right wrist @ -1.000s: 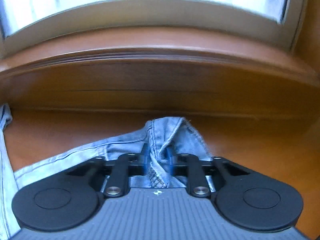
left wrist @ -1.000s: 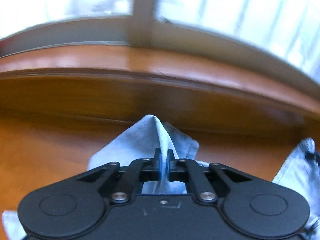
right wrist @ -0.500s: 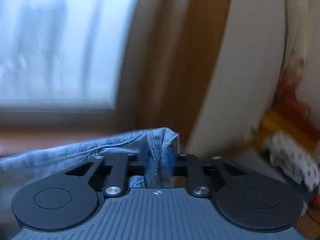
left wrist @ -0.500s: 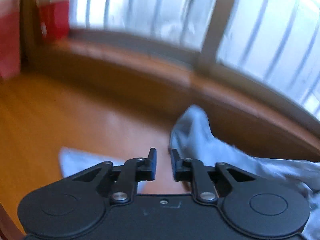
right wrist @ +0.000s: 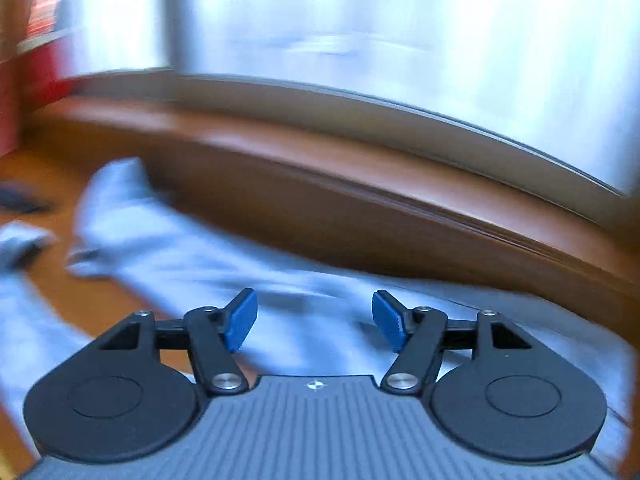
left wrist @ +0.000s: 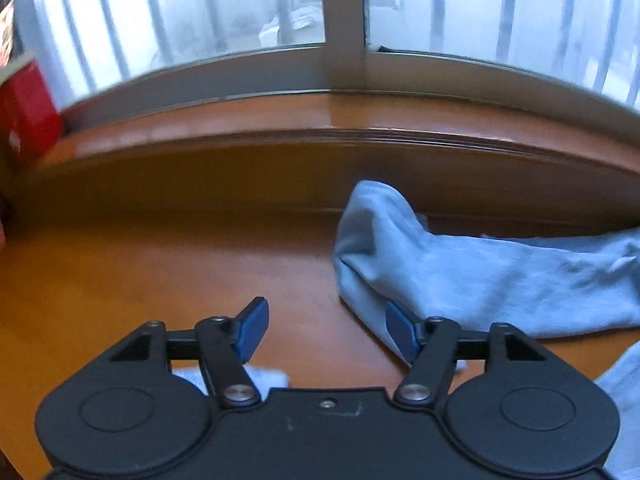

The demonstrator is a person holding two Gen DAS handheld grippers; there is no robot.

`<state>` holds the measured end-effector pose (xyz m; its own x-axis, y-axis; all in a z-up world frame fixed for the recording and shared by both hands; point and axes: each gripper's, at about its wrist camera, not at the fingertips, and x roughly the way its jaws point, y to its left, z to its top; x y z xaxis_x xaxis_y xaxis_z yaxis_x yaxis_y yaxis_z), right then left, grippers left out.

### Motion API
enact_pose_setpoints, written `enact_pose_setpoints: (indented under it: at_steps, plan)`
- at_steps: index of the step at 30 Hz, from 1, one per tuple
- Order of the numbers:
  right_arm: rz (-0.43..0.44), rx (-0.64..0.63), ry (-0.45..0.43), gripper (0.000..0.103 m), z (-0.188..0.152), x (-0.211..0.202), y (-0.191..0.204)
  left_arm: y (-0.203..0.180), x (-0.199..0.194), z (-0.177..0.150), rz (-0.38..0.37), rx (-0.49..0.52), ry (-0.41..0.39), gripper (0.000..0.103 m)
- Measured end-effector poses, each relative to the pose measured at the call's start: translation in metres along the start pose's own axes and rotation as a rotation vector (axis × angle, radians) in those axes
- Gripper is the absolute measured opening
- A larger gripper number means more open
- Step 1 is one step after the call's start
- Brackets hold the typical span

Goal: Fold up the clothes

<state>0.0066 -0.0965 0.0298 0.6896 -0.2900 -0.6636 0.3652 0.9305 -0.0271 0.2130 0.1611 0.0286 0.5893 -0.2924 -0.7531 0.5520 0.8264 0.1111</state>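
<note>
Below the window sill (left wrist: 320,116), pale blue jeans (left wrist: 460,272) lie loose along a wooden table (left wrist: 140,280), one end humped up against the sill. Both the left gripper (left wrist: 326,330) and right gripper (right wrist: 314,320) hang over them with jaws apart, holding nothing. No neat, flat fold shows; how far along, I can't tell.

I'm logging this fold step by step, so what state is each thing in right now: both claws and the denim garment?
Left claw: open, empty, above the wooden table.
Right claw: open, empty, over the fabric.
Denim garment: released, lying crumpled on the table, one end bunched up near the window ledge; not neatly folded.
Right view: motion-blurred, finer detail unclear.
</note>
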Motion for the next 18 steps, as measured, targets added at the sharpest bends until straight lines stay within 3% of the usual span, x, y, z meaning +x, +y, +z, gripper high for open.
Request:
enact_pose_setpoints:
  at_steps: [2,7,9,12,15,16,17,18]
  plan:
    - [0.107,-0.070,0.001,0.067,0.018,0.022,0.039,0.007,0.012,-0.001,-0.028,-0.003,-0.003,0.064]
    - [0.223,-0.177,-0.011,0.067,0.079,0.095,0.109,0.037,0.032,-0.016,-0.097,0.020,0.036,0.064]
    - [0.262,-0.180,0.002,0.067,0.104,0.128,0.116,0.050,0.036,-0.023,-0.102,0.046,0.041,0.064]
    - [0.284,-0.220,0.074,0.067,0.129,0.163,0.135,0.069,0.040,-0.033,-0.131,0.032,0.059,0.065]
    - [0.250,-0.278,0.111,0.066,0.133,0.174,0.151,0.084,0.044,-0.042,-0.165,-0.002,0.082,0.066]
    - [0.258,-0.273,0.120,0.056,0.134,0.176,0.152,0.089,0.045,-0.044,-0.176,-0.014,0.090,0.066]
    - [0.273,-0.258,0.128,0.024,0.134,0.178,0.153,0.094,0.047,-0.047,-0.187,-0.025,0.098,0.066]
    - [0.278,-0.249,0.138,0.013,0.134,0.176,0.155,0.099,0.048,-0.050,-0.199,-0.037,0.106,0.066]
